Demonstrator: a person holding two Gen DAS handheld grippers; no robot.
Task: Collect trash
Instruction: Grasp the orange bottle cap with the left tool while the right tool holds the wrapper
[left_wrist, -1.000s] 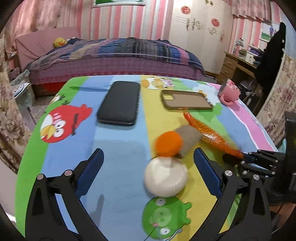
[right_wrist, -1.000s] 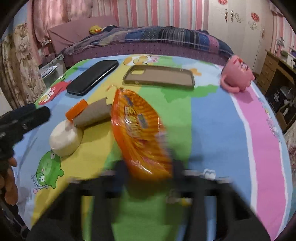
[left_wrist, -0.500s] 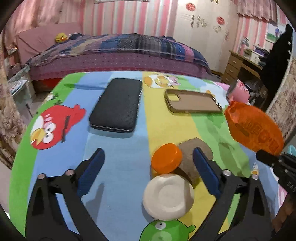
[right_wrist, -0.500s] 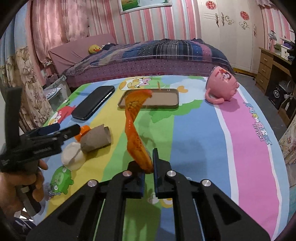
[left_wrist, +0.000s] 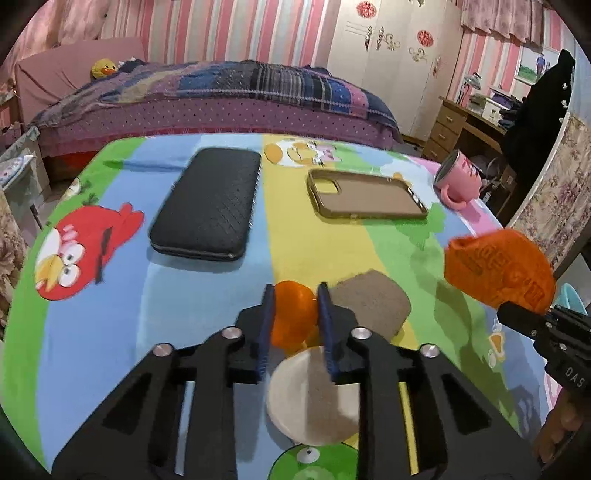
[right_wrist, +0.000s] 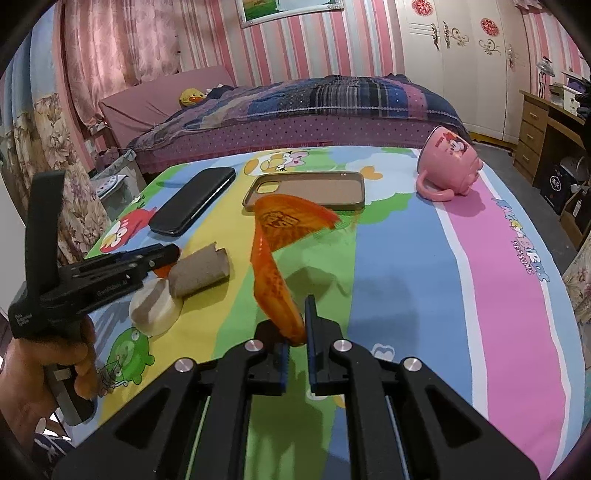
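Note:
My left gripper (left_wrist: 293, 302) is shut on an orange bottle cap (left_wrist: 291, 314) on the cartoon tablecloth. Beside the cap lie a brown cardboard tube (left_wrist: 369, 306) and a white round lid (left_wrist: 314, 398). My right gripper (right_wrist: 295, 332) is shut on an orange snack wrapper (right_wrist: 280, 236) and holds it above the table; the wrapper also shows at the right of the left wrist view (left_wrist: 498, 269). In the right wrist view the left gripper (right_wrist: 162, 258) sits at the left by the tube (right_wrist: 201, 271) and lid (right_wrist: 155, 312).
A black phone (left_wrist: 210, 206), a brown phone case (left_wrist: 365, 199) and a tipped pink mug (left_wrist: 460, 181) lie on the far half of the table (left_wrist: 221, 295). A bed stands beyond it. A desk is at the far right.
My left gripper has closed from wide open onto the orange cap. My right gripper has lifted the orange wrapper off the table and holds it up.

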